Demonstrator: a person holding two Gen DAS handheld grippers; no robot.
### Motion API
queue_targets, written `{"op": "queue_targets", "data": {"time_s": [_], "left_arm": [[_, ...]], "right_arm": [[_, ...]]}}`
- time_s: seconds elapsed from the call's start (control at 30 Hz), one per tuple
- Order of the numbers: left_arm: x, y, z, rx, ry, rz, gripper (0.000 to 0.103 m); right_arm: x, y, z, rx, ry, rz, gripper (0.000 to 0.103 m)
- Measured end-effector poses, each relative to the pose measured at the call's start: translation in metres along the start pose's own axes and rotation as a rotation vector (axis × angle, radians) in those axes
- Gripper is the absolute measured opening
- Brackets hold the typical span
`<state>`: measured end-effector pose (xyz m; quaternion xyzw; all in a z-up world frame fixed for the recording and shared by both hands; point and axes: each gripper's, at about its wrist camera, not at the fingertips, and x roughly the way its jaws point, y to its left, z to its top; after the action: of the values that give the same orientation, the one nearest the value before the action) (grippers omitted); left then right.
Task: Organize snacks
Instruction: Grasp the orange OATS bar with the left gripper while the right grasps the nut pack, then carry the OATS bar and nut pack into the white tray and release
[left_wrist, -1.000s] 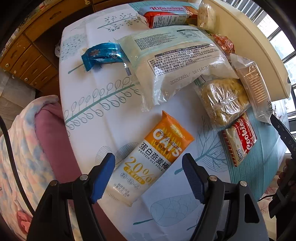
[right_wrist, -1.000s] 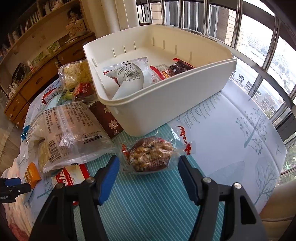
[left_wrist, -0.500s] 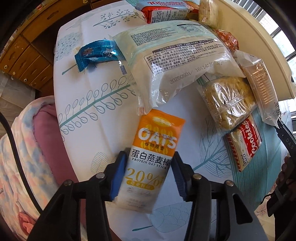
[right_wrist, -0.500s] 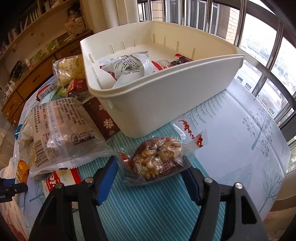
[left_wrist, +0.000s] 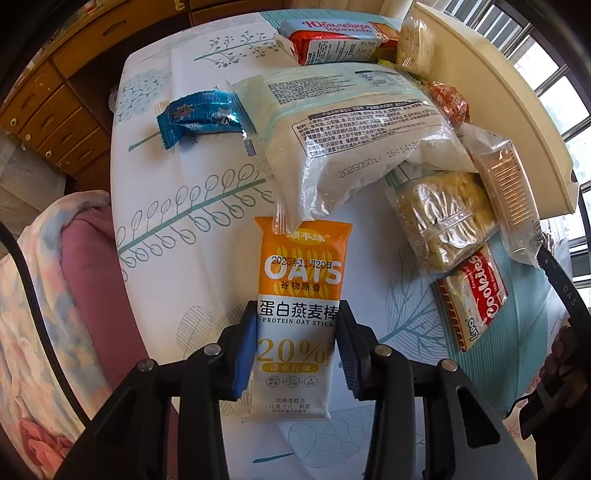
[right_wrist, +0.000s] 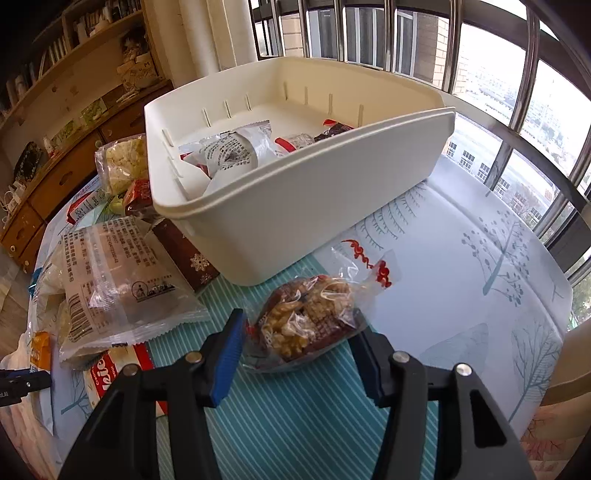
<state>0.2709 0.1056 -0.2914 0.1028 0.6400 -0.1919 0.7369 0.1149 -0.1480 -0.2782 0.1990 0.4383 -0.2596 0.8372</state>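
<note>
An orange and white oat bar lies lengthwise on the tablecloth between the fingers of my left gripper. The jaws are closing and both blue pads touch the bar's sides. In the right wrist view a clear pack of nut clusters sits between the fingers of my right gripper. Those jaws are closing too, with a sliver of gap still at the left pad; the right pad is hidden behind the wrapper. Just beyond stands the cream bin, holding a few wrapped snacks.
More snacks lie near the oat bar: a large white bag, a blue wrapper, a clear pack of crisp cake and a red cookie pack. The table edge and a pink cushion are left. Window bars stand behind the bin.
The left jaws narrowed from wide apart onto the oat bar, which turned to lie straight between them. The right jaws drew in around the nut pack, which now sits deeper between the fingers.
</note>
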Motion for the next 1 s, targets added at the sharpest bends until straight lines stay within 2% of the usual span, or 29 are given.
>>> {"op": "queue_targets", "data": {"time_s": [0.27,0.57,0.73,1.0], "left_arm": [[-0.026,-0.011,-0.009,-0.029,-0.030,-0.020,0.038],[-0.077,-0.033,-0.025,-0.049,-0.115,-0.055,0.038],[-0.097,-0.047,-0.036,-0.109,-0.115,-0.109,0.038],[-0.128,-0.086,-0.042,-0.177,-0.186,-0.191,0.039]], "right_arm": [[-0.017,-0.014,0.005,0.038,-0.017,0.005,0.056],[-0.042,-0.040,0.012,0.071,-0.004,0.050,0.056],[-0.056,-0.055,0.019,0.063,0.004,0.074,0.056],[-0.067,-0.073,0.044,0.022,0.009,0.135,0.056]]}}
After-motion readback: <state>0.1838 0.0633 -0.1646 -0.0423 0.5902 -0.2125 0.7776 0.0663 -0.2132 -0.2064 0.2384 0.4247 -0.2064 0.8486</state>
